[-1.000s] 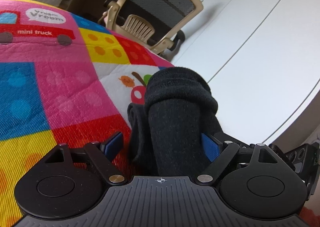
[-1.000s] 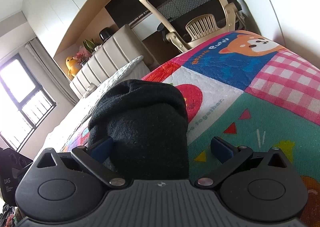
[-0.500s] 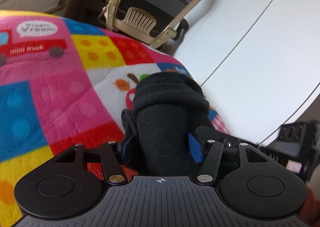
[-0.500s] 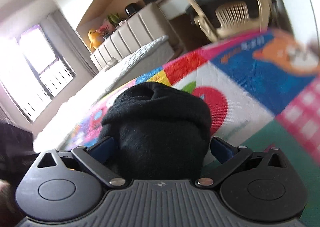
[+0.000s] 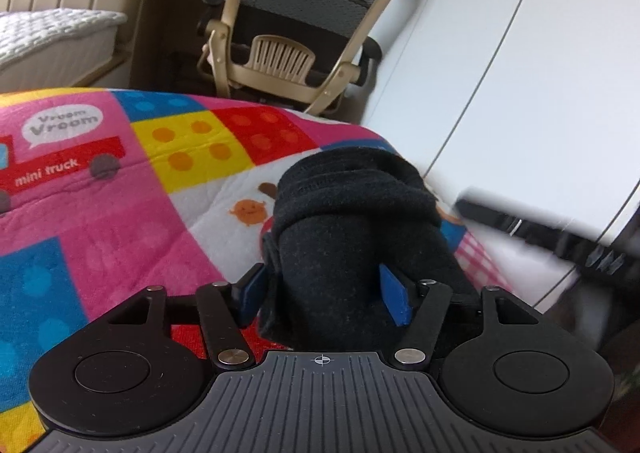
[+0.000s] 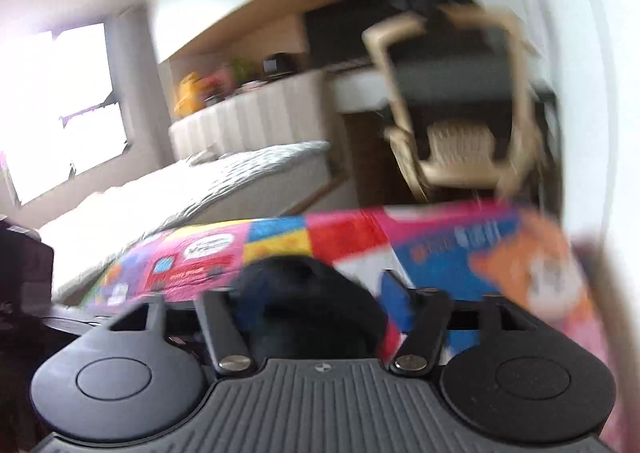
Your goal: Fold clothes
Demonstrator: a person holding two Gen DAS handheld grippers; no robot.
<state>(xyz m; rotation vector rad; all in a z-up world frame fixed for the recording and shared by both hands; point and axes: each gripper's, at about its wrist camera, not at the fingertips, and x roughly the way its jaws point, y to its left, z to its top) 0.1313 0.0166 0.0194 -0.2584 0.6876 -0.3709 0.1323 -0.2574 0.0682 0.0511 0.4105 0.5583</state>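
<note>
A black knitted garment, folded into a thick roll, lies on a bright patchwork blanket. My left gripper is shut on the garment, with its blue pads pressed on both sides of the roll. In the blurred right wrist view the same black garment sits low between the fingers of my right gripper. Those fingers stand apart on either side of it; whether they touch it I cannot tell.
A beige office chair stands beyond the blanket's far edge, by a dark desk. A white bed with a beige headboard is at the far left. A white wardrobe wall runs along the right. The right wrist view is motion-blurred.
My left gripper has closed on the black roll. My right gripper has drawn back and tilted up, so the roll shows lower and smaller in its view.
</note>
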